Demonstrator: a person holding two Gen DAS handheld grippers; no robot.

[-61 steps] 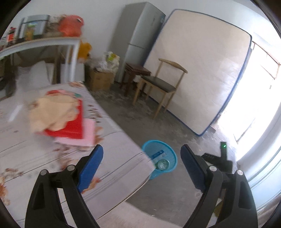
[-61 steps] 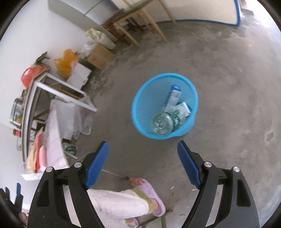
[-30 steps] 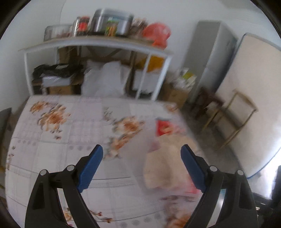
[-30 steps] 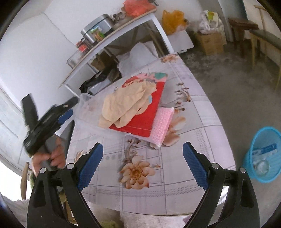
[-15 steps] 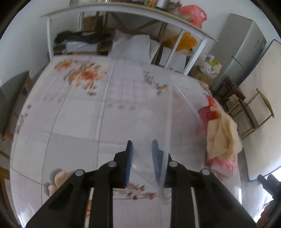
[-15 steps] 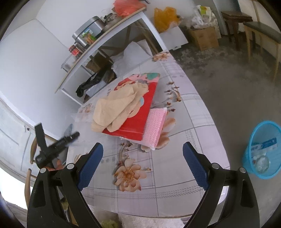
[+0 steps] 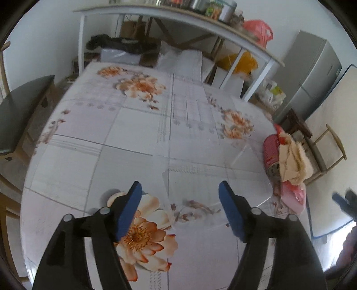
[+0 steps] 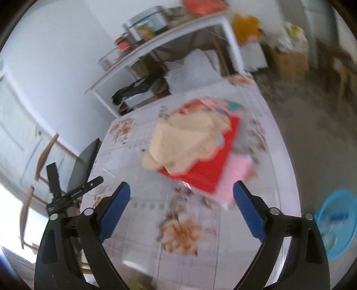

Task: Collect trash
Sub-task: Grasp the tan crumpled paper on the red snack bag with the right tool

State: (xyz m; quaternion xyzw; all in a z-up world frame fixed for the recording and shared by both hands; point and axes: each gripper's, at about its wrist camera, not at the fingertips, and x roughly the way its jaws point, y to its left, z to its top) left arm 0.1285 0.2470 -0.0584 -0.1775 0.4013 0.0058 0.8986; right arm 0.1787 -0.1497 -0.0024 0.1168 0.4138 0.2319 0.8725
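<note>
A crumpled sheet of clear plastic (image 7: 214,169) lies on the flowered tablecloth (image 7: 125,133). Its near edge reaches in between the fingers of my left gripper (image 7: 179,187), whose jaws are opening, and the blue pads do not press on it. My right gripper (image 8: 181,186) hangs wide open over the table's near edge with nothing between its fingers; that view is blurred. The blue mesh bin (image 8: 337,223) stands on the floor at the right of the table, with some trash showing inside. The left gripper's black body (image 8: 71,191) shows at the left of the right wrist view.
A beige cloth (image 8: 185,142) lies on a red item (image 8: 209,171) and a pink one (image 8: 236,176) at the table's right side. A white shelf table (image 7: 178,15) with pots stands behind, a dark chair (image 7: 20,111) at the left, a grey fridge (image 7: 312,73) beyond.
The left jaws closed almost fully on the clear plastic half a second ago and have spread again. The left gripper moved forward and lower over the table. The right gripper swung towards the cloth pile.
</note>
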